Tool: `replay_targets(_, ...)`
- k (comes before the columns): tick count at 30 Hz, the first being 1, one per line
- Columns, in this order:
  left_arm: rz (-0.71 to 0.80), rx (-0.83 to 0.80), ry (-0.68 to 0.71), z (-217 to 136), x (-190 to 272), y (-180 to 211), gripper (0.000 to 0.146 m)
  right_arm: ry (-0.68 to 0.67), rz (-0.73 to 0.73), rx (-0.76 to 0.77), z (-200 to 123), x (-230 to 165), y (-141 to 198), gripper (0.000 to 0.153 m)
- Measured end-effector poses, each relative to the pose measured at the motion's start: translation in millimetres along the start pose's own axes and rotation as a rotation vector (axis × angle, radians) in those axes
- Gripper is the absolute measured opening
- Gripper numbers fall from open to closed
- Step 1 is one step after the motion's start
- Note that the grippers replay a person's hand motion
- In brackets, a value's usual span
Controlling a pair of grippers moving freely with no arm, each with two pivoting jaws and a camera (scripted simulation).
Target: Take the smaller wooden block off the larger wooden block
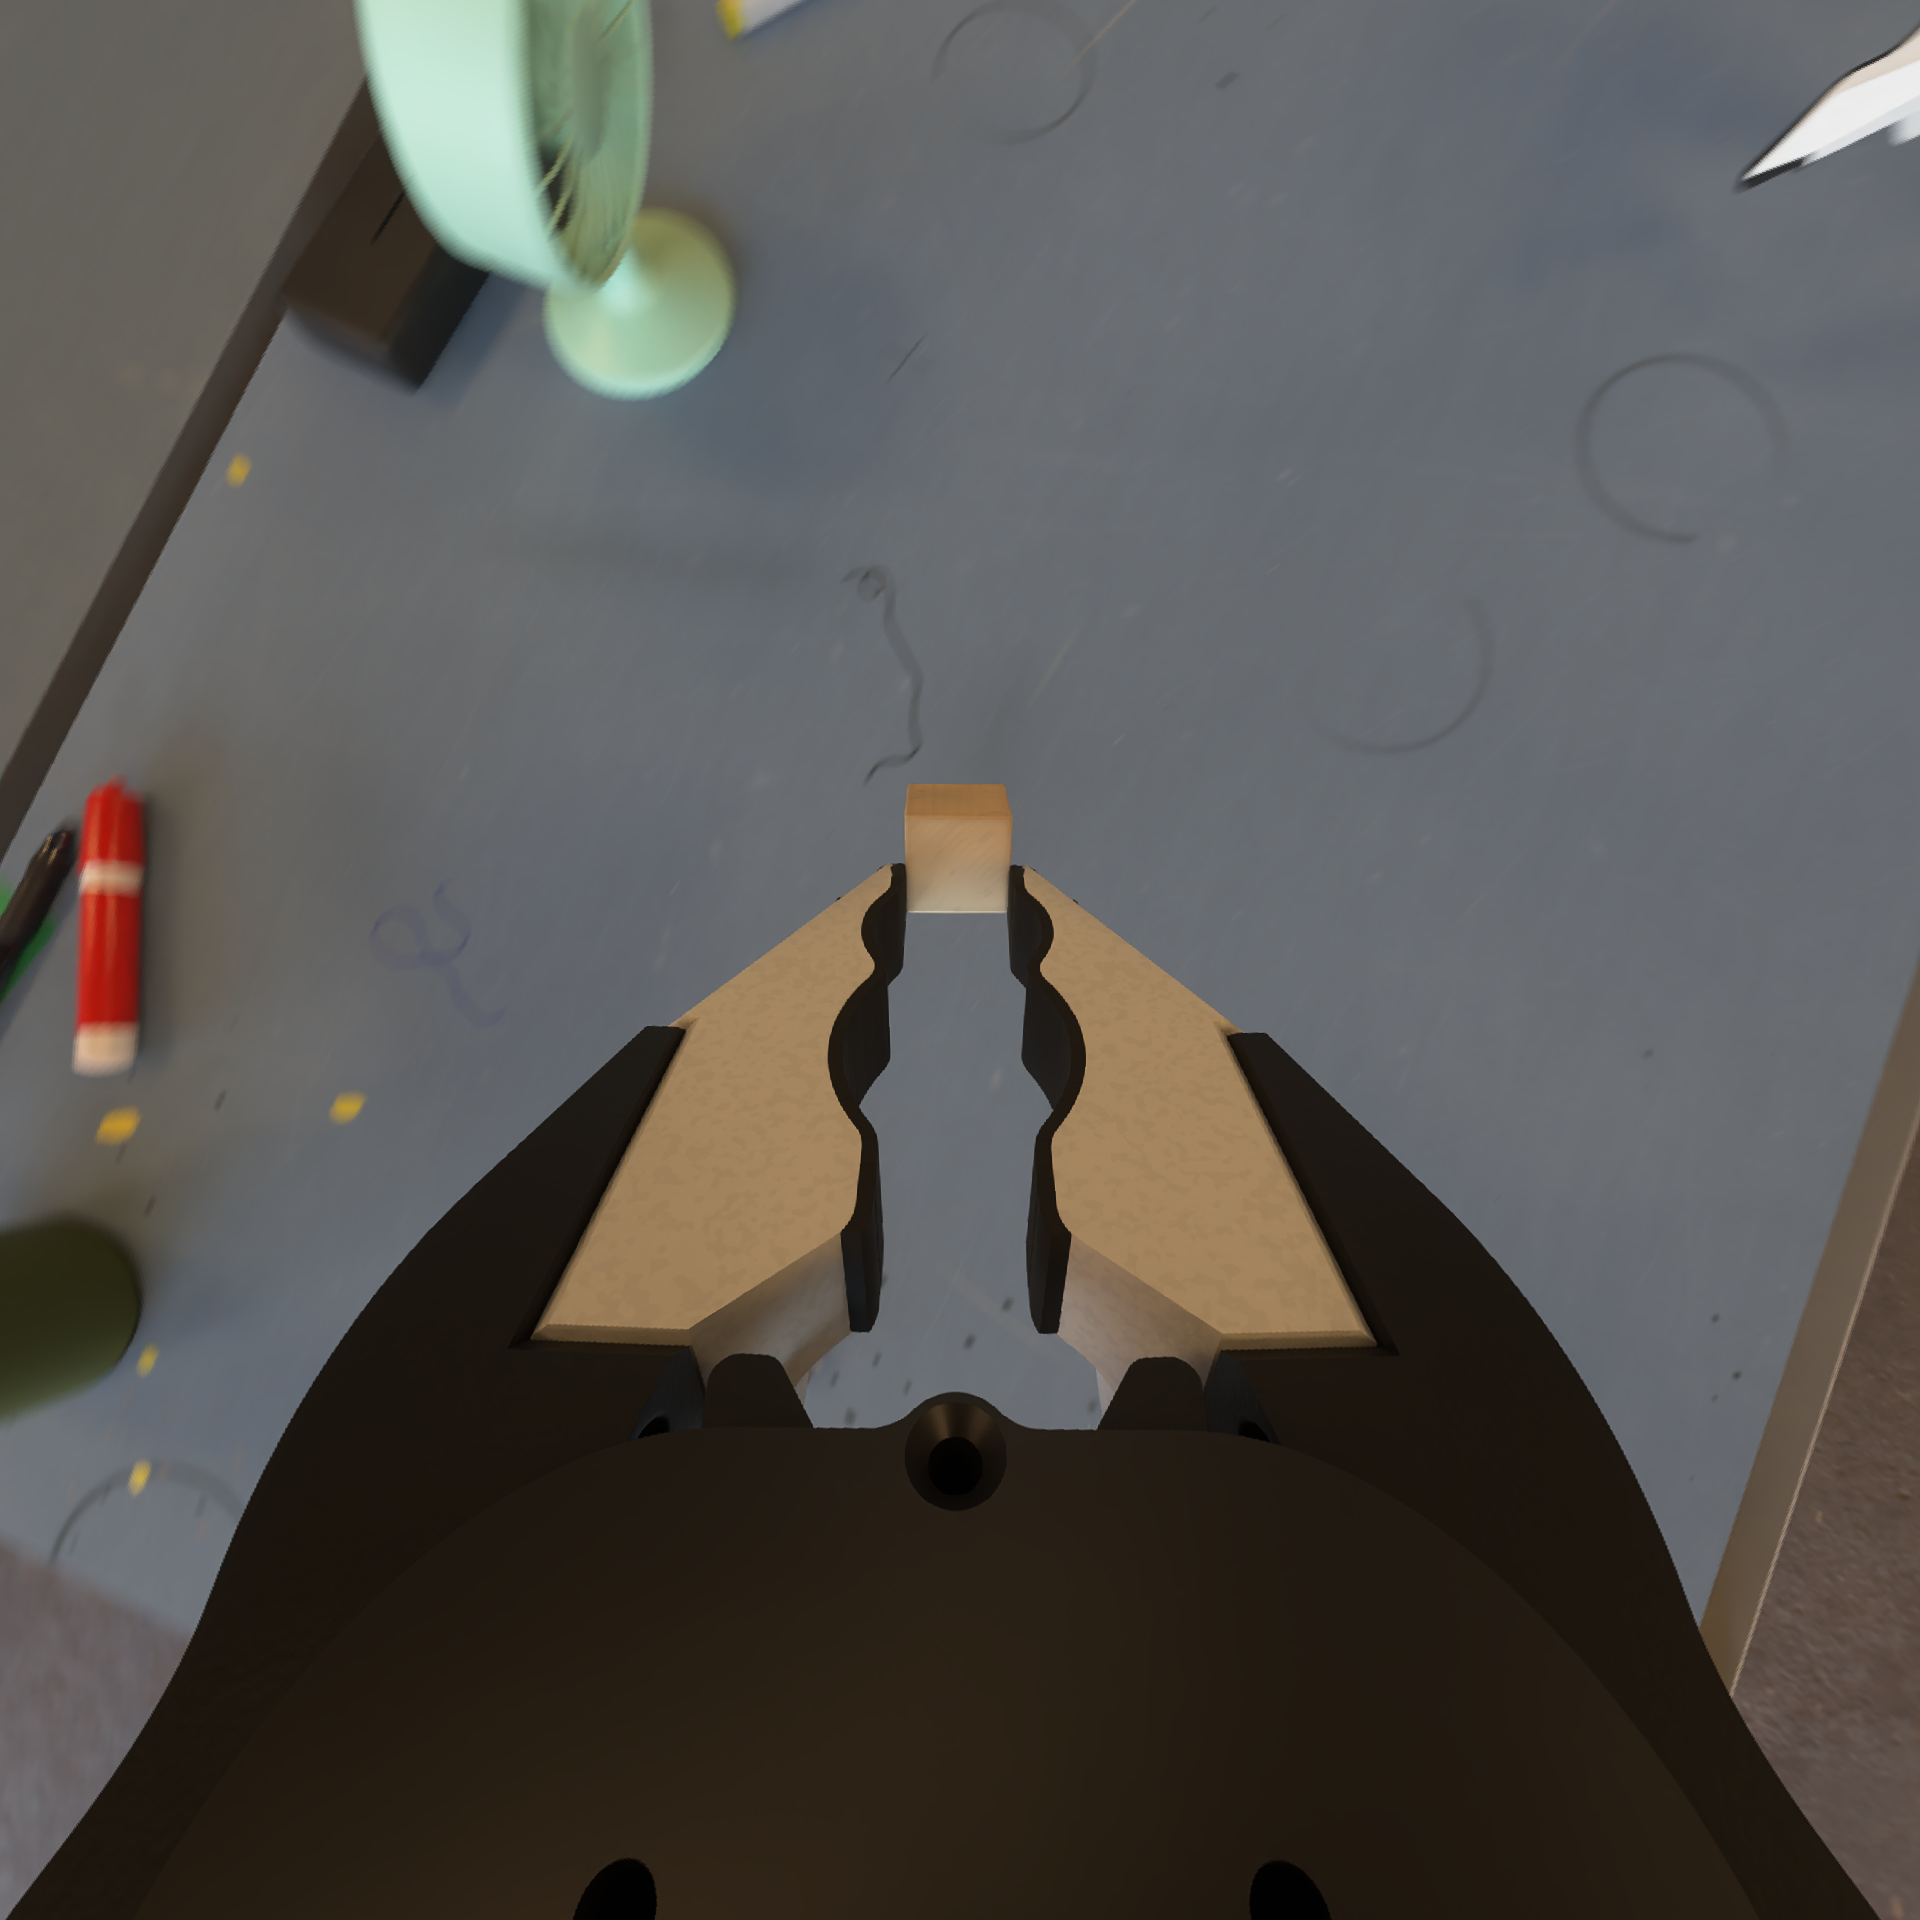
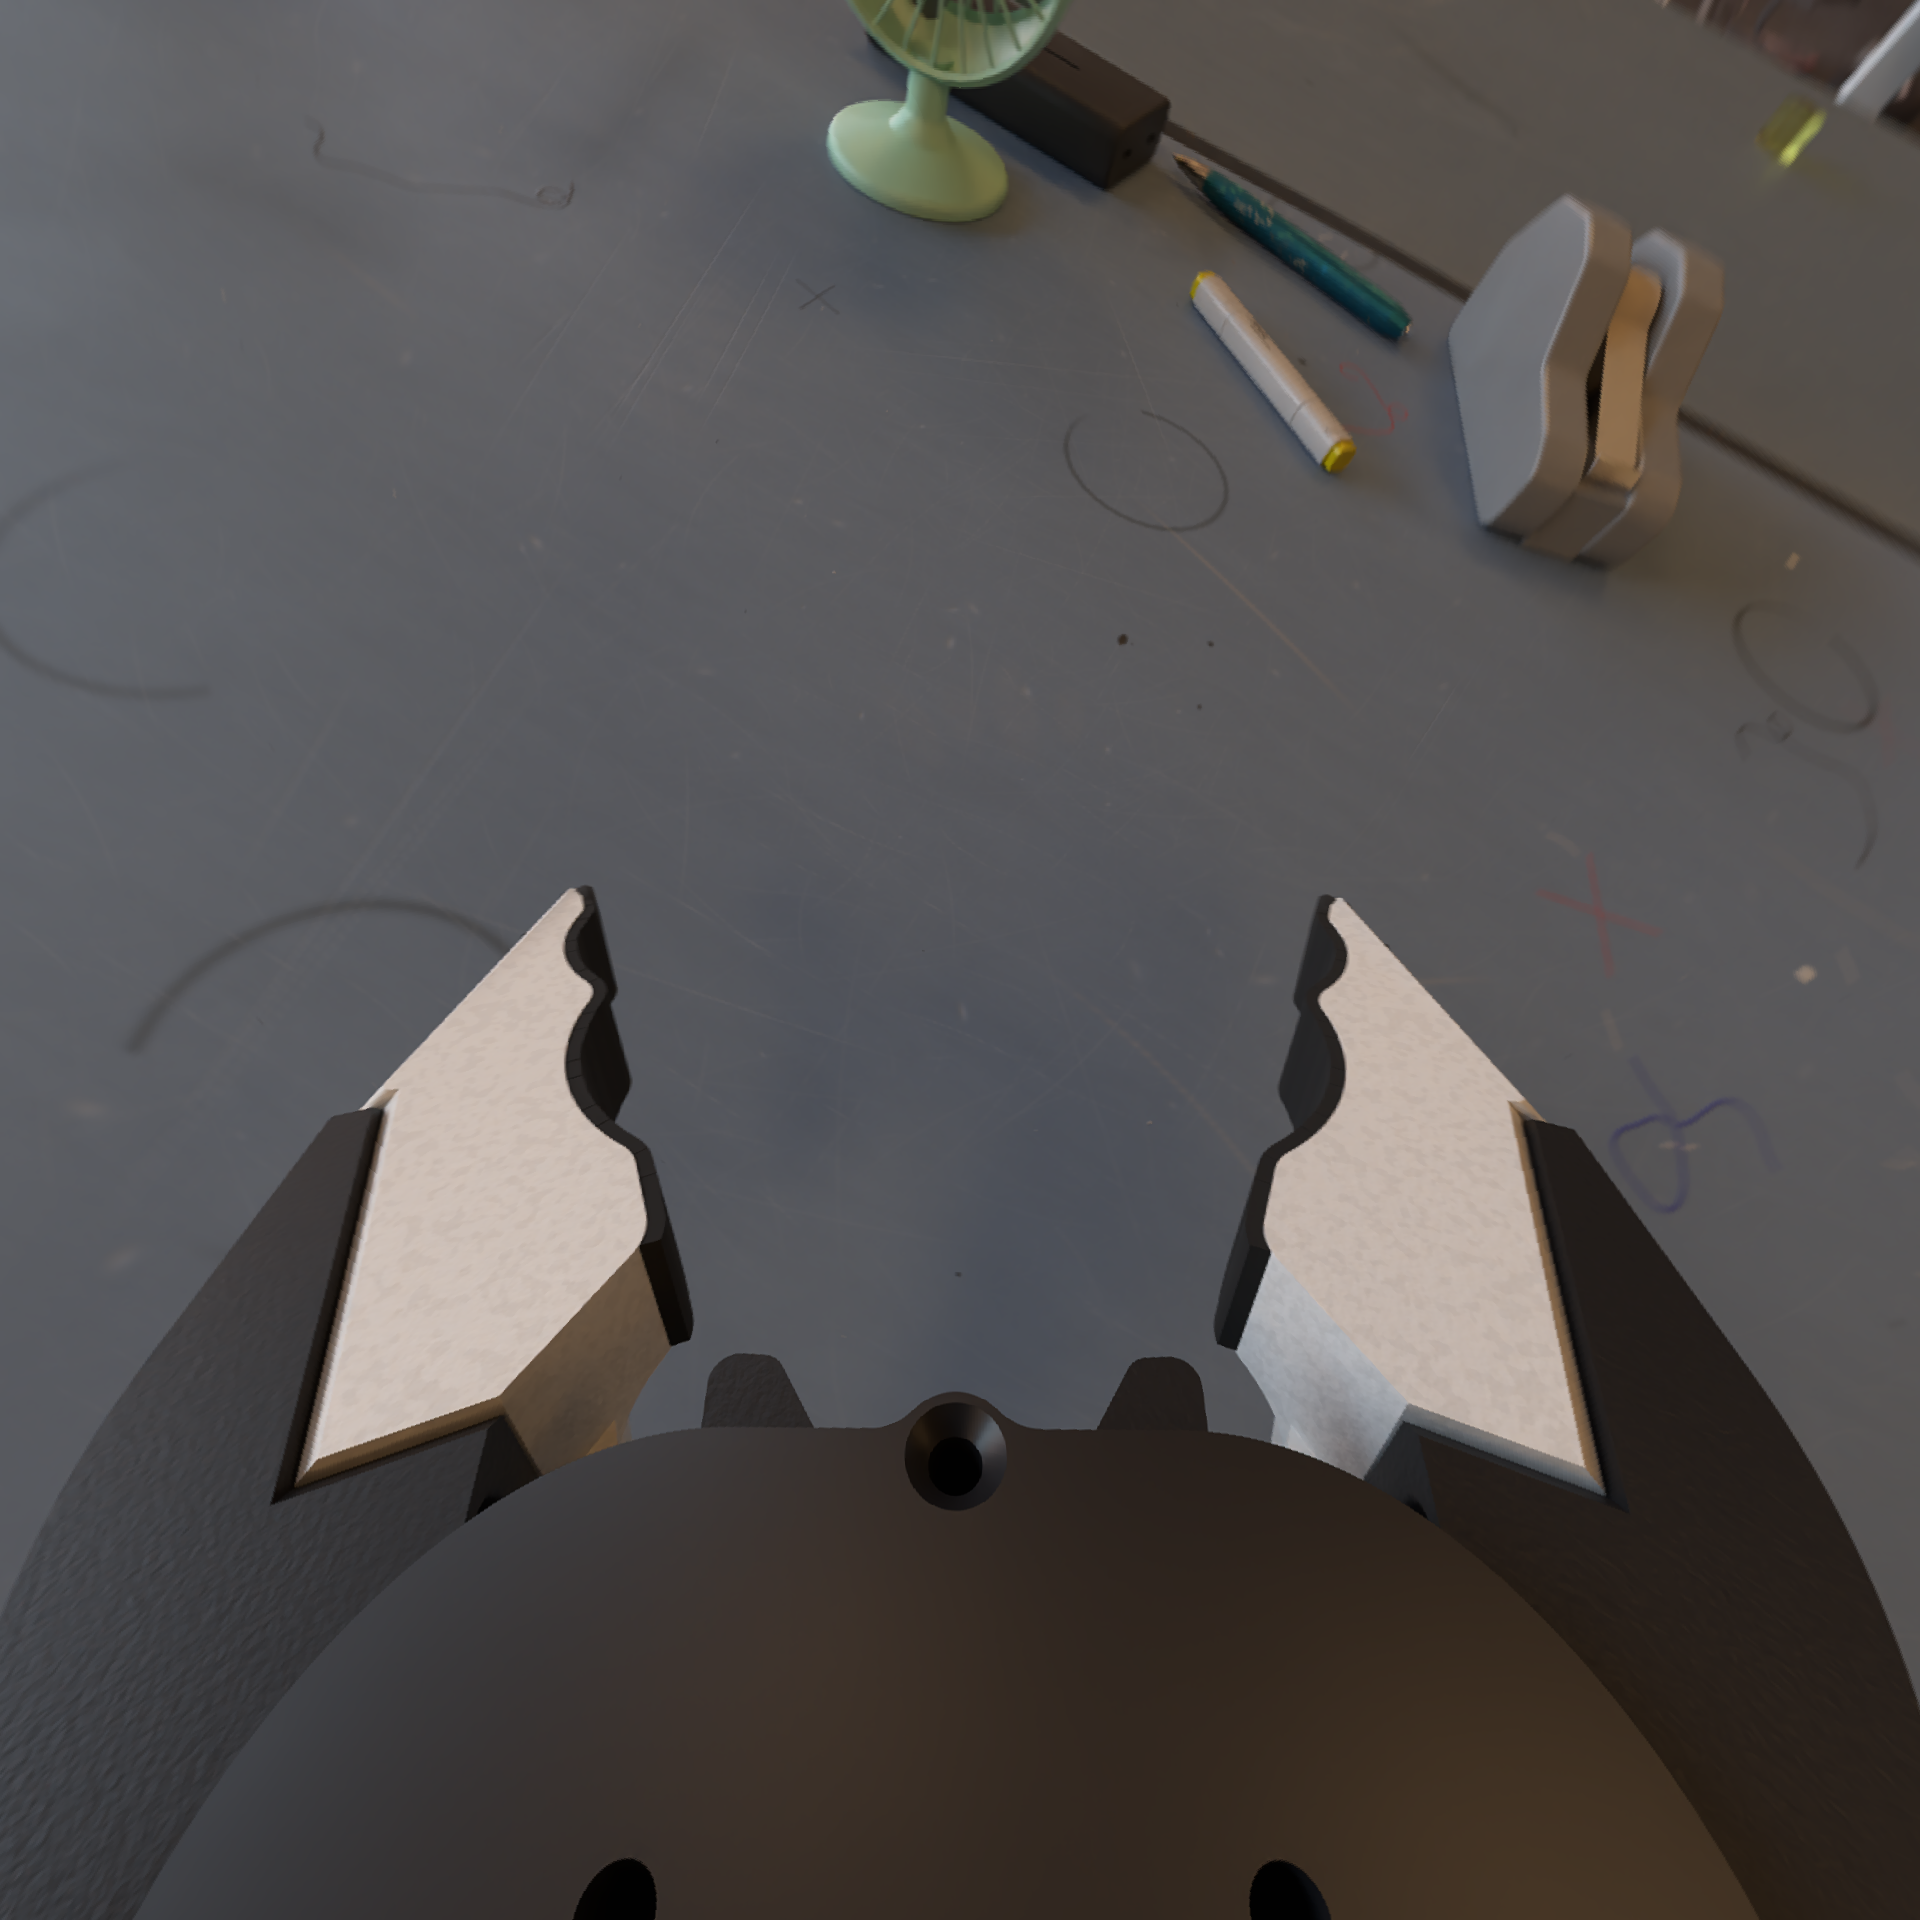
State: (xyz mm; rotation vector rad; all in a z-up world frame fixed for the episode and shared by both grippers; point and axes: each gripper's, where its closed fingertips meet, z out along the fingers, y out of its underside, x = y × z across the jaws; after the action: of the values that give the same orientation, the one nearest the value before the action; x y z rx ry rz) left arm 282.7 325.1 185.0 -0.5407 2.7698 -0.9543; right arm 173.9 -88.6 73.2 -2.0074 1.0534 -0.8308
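My left gripper (image 1: pixel 956 885) is shut on the smaller wooden block (image 1: pixel 956 842), a light cube pinched between the fingertips and held above the grey-blue table (image 1: pixel 1247 520). The block sticks out past the tips. No larger wooden block shows in either view. My right gripper (image 2: pixel 956 904) is open wide and empty, hovering over bare scribbled table (image 2: pixel 727 623).
A mint green desk fan (image 1: pixel 582 208) and a black box (image 1: pixel 384 301) stand far left. A red marker (image 1: pixel 109 925) and a dark green cylinder (image 1: pixel 52 1309) lie at the left. In the right wrist view the fan (image 2: pixel 925 125), a white marker (image 2: pixel 1273 374), a teal pen (image 2: pixel 1299 244) and a grey clamp-like object (image 2: pixel 1558 395) lie ahead.
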Motion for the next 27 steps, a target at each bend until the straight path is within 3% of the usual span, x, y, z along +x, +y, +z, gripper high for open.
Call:
replay_targets(4,0.076,0.077,0.102,30,49,-43,0.019,-0.014,0.153,0.056,-1,2,-7,0.139)
replay_targets(7,0.134,0.084,0.176,65,82,-64,0.019,-0.085,0.227,0.145,-6,-3,-19,0.127)
replay_targets(10,0.173,0.080,0.271,108,113,-83,0.019,-0.063,0.239,0.165,-7,0,-23,0.125)
replay_targets(15,0.220,0.033,0.385,179,147,-103,0.019,-0.077,0.271,0.125,-4,1,-18,0.142)
replay_targets(19,0.240,-0.013,0.438,221,161,-113,0.019,-0.085,0.217,0.120,0,-2,-16,0.142)
replay_targets(21,0.260,-0.043,0.430,237,163,-115,0.019,-0.086,0.156,0.100,2,-5,-13,0.136)
replay_targets(23,0.271,-0.066,0.422,249,163,-116,0.019,-0.048,0.096,0.062,7,-1,-8,0.118)
replay_targets(27,0.272,-0.095,0.422,262,163,-114,0.019,-0.011,0.098,0.018,15,3,1,0.114)
